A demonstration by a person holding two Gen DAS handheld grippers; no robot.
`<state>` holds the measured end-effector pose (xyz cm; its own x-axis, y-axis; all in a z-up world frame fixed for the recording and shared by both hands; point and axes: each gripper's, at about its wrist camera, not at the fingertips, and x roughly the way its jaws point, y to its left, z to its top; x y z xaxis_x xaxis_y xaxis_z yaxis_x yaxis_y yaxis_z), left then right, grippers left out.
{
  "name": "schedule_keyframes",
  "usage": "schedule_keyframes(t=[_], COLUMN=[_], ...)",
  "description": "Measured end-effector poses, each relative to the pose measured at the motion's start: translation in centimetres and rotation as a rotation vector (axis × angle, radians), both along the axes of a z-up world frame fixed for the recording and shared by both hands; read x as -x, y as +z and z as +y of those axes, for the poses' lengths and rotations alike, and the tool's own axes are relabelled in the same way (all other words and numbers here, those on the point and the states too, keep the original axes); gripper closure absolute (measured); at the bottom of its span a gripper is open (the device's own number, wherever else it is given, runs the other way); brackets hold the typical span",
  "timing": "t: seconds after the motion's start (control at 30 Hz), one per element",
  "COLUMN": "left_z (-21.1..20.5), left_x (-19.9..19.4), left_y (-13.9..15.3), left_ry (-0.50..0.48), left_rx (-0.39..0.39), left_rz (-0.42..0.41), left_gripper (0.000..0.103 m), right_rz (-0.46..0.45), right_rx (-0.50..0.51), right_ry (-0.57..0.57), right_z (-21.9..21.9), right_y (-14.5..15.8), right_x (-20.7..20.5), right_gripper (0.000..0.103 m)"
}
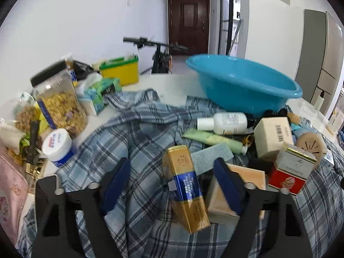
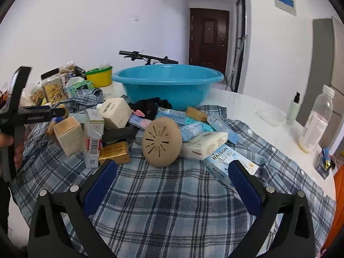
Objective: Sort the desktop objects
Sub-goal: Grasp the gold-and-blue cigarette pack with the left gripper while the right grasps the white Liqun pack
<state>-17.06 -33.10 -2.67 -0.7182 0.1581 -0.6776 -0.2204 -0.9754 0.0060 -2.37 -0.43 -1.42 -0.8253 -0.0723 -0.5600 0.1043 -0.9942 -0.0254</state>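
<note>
left gripper (image 1: 172,185): fingers spread wide apart, holding nothing.
gold box (image 1: 185,189): it sits in the gap between the left fingers, closer to the right-hand one, on the plaid shirt (image 1: 133,133). its long side runs from near the fingers away to the far side, and the far end leans a bit to the left.
tan box (image 1: 221,202): just behind the right-hand finger.
right gripper (image 2: 172,185): fingers spread wide apart, holding nothing, over bare plaid cloth.
round tan lid (image 2: 161,142): just past the fingertips, standing on its edge.
blue basin (image 2: 167,83): far beyond the fingers.
</note>
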Motion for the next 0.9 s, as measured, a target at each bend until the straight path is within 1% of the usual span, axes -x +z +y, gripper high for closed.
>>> schedule_keyframes(t=[0.03, 0.1, 0.17, 0.2, 0.23, 0.27, 0.3, 0.33, 0.4, 0.53, 0.63, 0.73, 0.83, 0.9], left_z=[0.1, 0.6, 1.0, 1.1, 1.0, 1.0, 0.9, 1.0, 1.0, 0.5, 0.1, -0.1, -0.4, -0.6], left_x=[0.2, 0.5, 0.3, 0.2, 0.2, 0.2, 0.4, 0.4, 0.3, -0.4, -1.3, -2.2, -2.7, -2.8], left_y=[-0.3, -1.2, -1.3, -1.3, -1.2, -1.3, -1.4, -1.6, -1.8, -1.1, 0.0, 0.7, 1.1, 1.2], left_ry=[0.0, -0.004, 0.004, 0.007, 0.006, 0.008, 0.004, -0.006, -0.012, -0.006, -0.015, -0.026, -0.045, -0.057], left_rx=[0.004, 0.024, 0.053, 0.062, 0.054, 0.045, 0.036, 0.031, 0.036, 0.005, -0.012, -0.025, -0.061, -0.094], left_rz=[-0.014, -0.036, -0.011, -0.007, -0.008, -0.015, -0.026, -0.039, -0.038, 0.003, 0.049, 0.08, 0.093, 0.096], left_gripper=[0.036, 0.038, 0.038, 0.047, 0.056, 0.067, 0.07, 0.07, 0.082, 0.083, 0.083, 0.083, 0.083, 0.083], right_rz=[0.002, 0.007, 0.011, 0.006, -0.001, -0.006, -0.012, -0.019, -0.025, -0.003, -0.014, -0.032, -0.05, -0.065], right_rx=[-0.015, -0.055, -0.09, -0.096, -0.098, -0.099, -0.099, -0.099, -0.099, -0.09, -0.046, 0.04, 0.128, 0.201], right_ry=[0.008, 0.01, 0.018, 0.026, 0.032, 0.035, 0.039, 0.044, 0.051, 0.059, 0.061, 0.103, 0.147, 0.197], right_z=[-0.2, -0.8, -1.3, -1.5, -1.7, -1.7, -1.8, -1.9, -2.0, -2.2, -2.2, -2.7, -3.6, -4.3], right_y=[-0.1, -0.5, -0.8, -1.0, -1.3, -1.5, -1.7, -1.8, -1.9, -1.5, -1.2, -0.8, -0.4, -0.2], right_x=[0.1, 0.1, 0.3, 0.4, 0.6, 0.7, 0.8, 1.0, 1.2, 1.1, 1.6, 2.5, 4.0, 5.1], right_gripper=[0.0, 0.0, 0.0, 0.0, 0.0, 0.0, 0.0, 0.0, 0.0, 0.0, 0.0, 0.0, 0.0, 0.0])
